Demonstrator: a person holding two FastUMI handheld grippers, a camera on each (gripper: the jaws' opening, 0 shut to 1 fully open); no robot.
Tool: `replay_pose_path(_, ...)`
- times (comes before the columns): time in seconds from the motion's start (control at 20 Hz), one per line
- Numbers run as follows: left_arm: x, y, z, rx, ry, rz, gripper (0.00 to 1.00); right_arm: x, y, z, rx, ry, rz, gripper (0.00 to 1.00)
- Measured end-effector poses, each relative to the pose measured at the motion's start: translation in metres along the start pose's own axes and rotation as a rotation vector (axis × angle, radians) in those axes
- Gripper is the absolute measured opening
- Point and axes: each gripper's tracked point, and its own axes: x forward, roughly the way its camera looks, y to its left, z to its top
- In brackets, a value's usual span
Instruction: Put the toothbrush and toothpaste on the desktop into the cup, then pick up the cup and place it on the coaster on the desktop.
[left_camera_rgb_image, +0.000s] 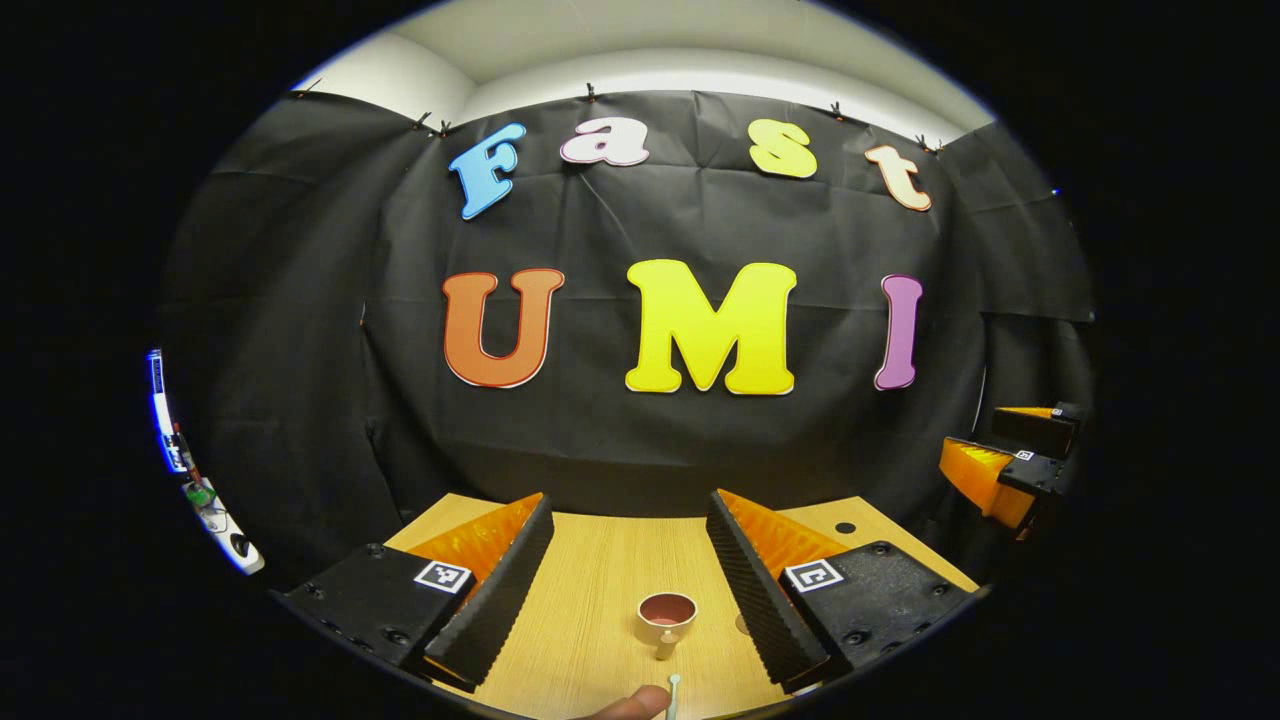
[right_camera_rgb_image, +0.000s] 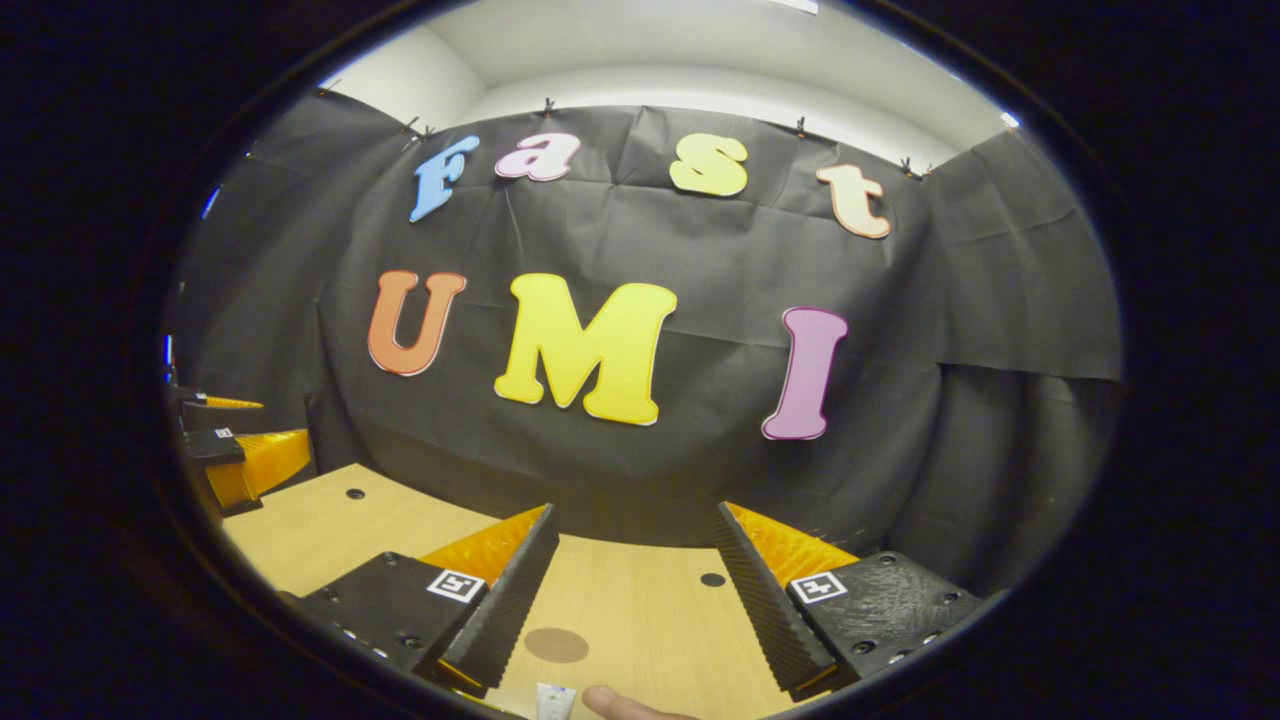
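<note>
In the left gripper view a small cup (left_camera_rgb_image: 666, 612) with a brownish inside stands upright on the wooden desktop (left_camera_rgb_image: 600, 580), between and below the fingers of my open left gripper (left_camera_rgb_image: 628, 520). A pale slim toothbrush end (left_camera_rgb_image: 673, 695) pokes in at the bottom edge beside a person's fingertip (left_camera_rgb_image: 630, 706). In the right gripper view a flat round brown coaster (right_camera_rgb_image: 556, 645) lies on the desktop (right_camera_rgb_image: 640, 600), close to the left finger of my open right gripper (right_camera_rgb_image: 636, 520). A white object, perhaps the toothpaste (right_camera_rgb_image: 555, 702), sits at the bottom edge beside a fingertip (right_camera_rgb_image: 615, 704).
The black cloth wall stands just behind the desktop's far edge. Small dark holes (right_camera_rgb_image: 712, 579) mark the wood. The right gripper (left_camera_rgb_image: 1010, 455) shows at the far right of the left gripper view, the left gripper (right_camera_rgb_image: 235, 450) at the far left of the right gripper view.
</note>
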Motion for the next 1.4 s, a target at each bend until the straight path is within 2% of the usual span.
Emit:
replay_pose_path(0.35,0.000,-0.007,-0.017,-0.002,0.035,0.000,0.98,-0.005,-0.014,-0.020,0.009,0.042,-0.004,0.97)
replay_pose_path(0.5,0.003,-0.019,-0.056,0.060,0.101,-0.020,0.98,-0.006,-0.017,-0.032,0.009,0.063,-0.004,0.95)
replay_pose_path(0.65,0.007,-0.029,-0.107,0.071,0.206,-0.066,0.98,-0.007,-0.017,-0.060,0.013,0.119,0.000,0.95)
replay_pose_path(0.8,0.009,-0.031,-0.163,0.065,0.346,-0.076,0.98,-0.014,-0.014,-0.090,0.019,0.191,0.004,0.97)
replay_pose_path(0.85,0.007,-0.032,-0.180,0.061,0.380,-0.082,0.99,-0.016,-0.014,-0.100,0.016,0.212,0.004,0.92)
replay_pose_path(0.9,0.007,-0.033,-0.198,0.052,0.428,-0.090,0.99,-0.018,-0.015,-0.107,0.013,0.232,0.002,0.95)
replay_pose_path(0.95,0.006,-0.031,-0.214,0.045,0.478,-0.087,0.99,-0.021,-0.015,-0.116,0.014,0.252,0.004,0.98)
replay_pose_path(1.0,0.003,-0.033,-0.231,0.029,0.529,-0.087,0.99,-0.023,-0.014,-0.124,0.017,0.277,0.006,0.95)
replay_pose_path(1.15,-0.015,-0.030,-0.283,-0.017,0.673,-0.068,0.99,-0.028,-0.013,-0.147,0.037,0.346,0.008,0.95)
replay_pose_path(1.4,-0.035,-0.031,-0.332,-0.031,0.841,-0.046,0.99,-0.033,-0.004,-0.186,0.021,0.436,0.025,0.95)
